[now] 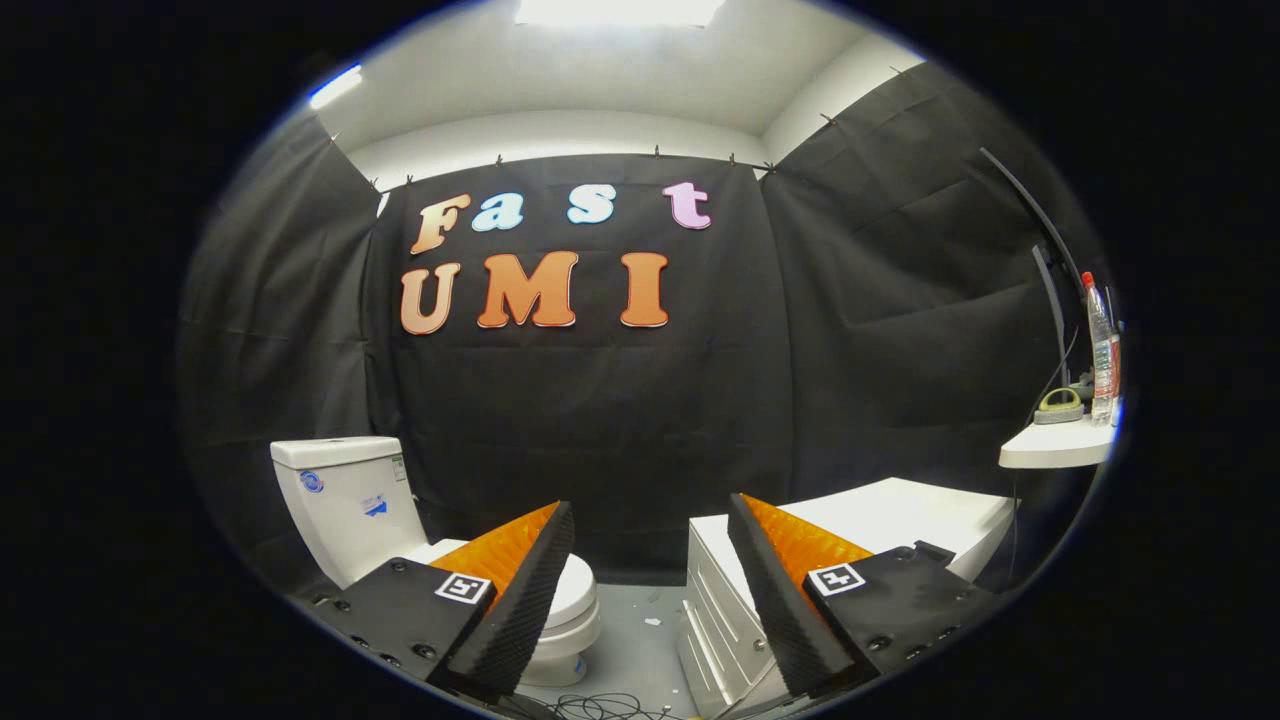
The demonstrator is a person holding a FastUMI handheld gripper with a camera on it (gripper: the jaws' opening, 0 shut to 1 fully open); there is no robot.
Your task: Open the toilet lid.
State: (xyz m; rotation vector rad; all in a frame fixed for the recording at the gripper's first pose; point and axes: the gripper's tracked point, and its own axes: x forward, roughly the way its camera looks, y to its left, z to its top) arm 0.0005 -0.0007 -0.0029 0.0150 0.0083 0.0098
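A white toilet (350,500) stands on the floor to the left, its tank against the black booth wall. Its lid (575,585) lies down flat over the bowl and is partly hidden behind my left finger (520,590). My gripper (650,530) is open, fingers spread wide with nothing between them. It hovers above and short of the toilet, with the bowl beyond the left finger and floor ahead between the fingers.
A white cabinet (900,515) with drawers stands on the right, behind the right finger. Higher at the far right a white shelf (1055,448) carries a clear bottle (1102,360) and a tape roll. Cables (600,706) lie on the grey floor below the fingers.
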